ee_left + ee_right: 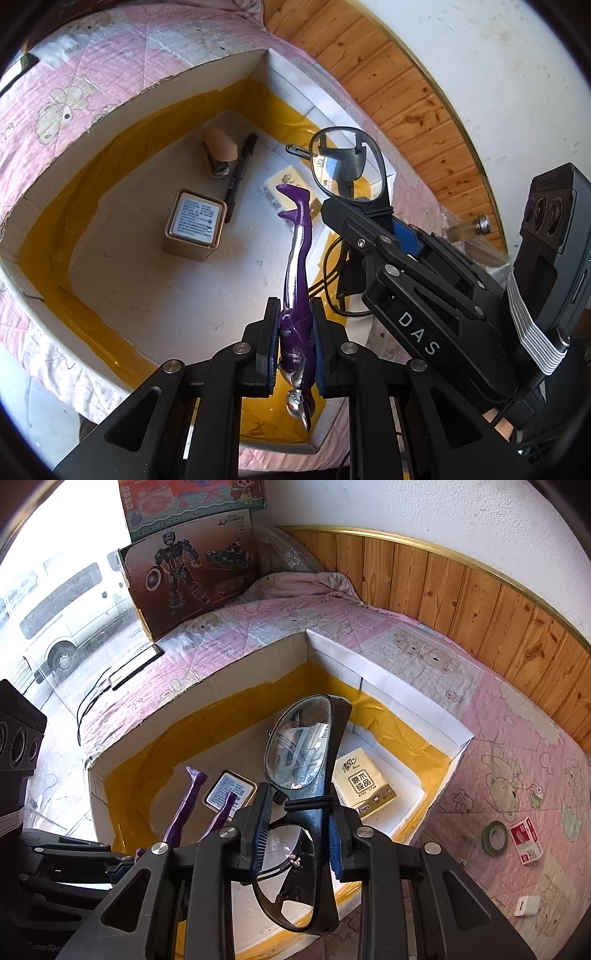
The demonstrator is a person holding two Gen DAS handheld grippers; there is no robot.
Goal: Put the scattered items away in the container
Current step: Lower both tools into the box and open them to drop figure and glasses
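Observation:
A white cardboard box point(207, 70) with yellow tape lining sits on a pink quilt; it also shows in the right wrist view point(413, 701). My left gripper point(293, 350) is shut on a purple and silver toy figure point(297, 266), held head-down over the box; its legs show in the right wrist view point(184, 805). My right gripper point(299, 819) is shut on black-framed glasses point(295, 753), held over the box; the glasses also show in the left wrist view point(343, 166). Inside the box lie a tin point(194, 225), a black marker point(240, 170), a stapler point(218, 153) and a tissue pack point(364, 779).
On the quilt right of the box lie a tape roll point(493, 837), a red and white small box point(526, 842) and a white charger point(526, 906). A toy carton point(192, 572) leans at the back. Wood panelling point(480, 602) lines the wall.

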